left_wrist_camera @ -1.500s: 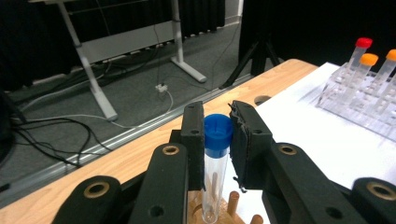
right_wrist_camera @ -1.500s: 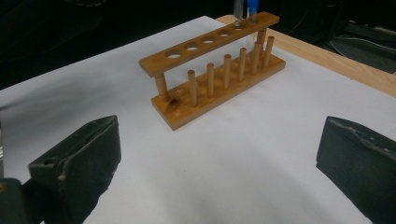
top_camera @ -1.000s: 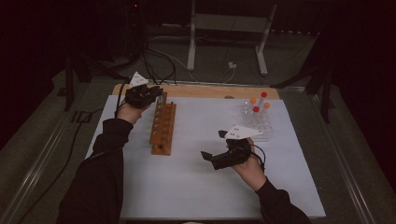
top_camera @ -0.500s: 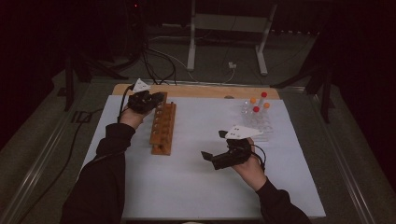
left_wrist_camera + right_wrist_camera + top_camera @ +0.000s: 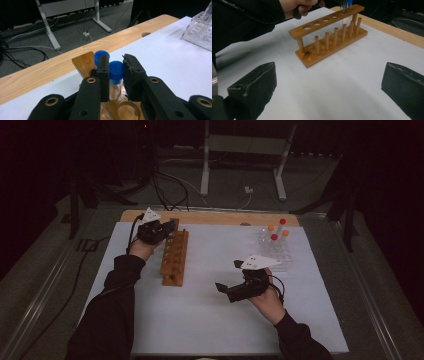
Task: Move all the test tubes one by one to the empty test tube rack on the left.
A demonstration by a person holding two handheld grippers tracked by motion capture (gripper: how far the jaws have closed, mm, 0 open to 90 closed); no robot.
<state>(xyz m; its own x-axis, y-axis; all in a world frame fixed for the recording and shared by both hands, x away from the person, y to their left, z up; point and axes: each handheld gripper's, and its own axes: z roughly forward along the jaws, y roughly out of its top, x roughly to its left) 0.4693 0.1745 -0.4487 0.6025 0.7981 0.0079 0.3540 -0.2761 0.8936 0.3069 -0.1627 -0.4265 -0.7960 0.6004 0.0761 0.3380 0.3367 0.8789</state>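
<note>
My left gripper [image 5: 116,71] is shut on a clear tube with a blue cap [image 5: 116,69], held upright at the far end of the wooden tube rack [image 5: 175,257]. The tube's lower part reaches down into a hole of the rack [image 5: 82,62]. Just behind it, a second blue-capped tube [image 5: 101,55] stands in the end hole. In the high view the left gripper [image 5: 162,227] is over the rack's far end. My right gripper [image 5: 228,277] rests low over the white mat, right of the rack, open and with nothing between its jaws [image 5: 329,82].
A clear plastic rack [image 5: 274,251] with orange- and red-capped tubes stands at the back right of the white mat [image 5: 210,320]. The wooden table edge [image 5: 225,217] runs along the back. Beyond it are cables and a stand's legs on the floor.
My left hand has sunk a little with the blue-capped tube at the rack's far end. The right hand has not moved.
</note>
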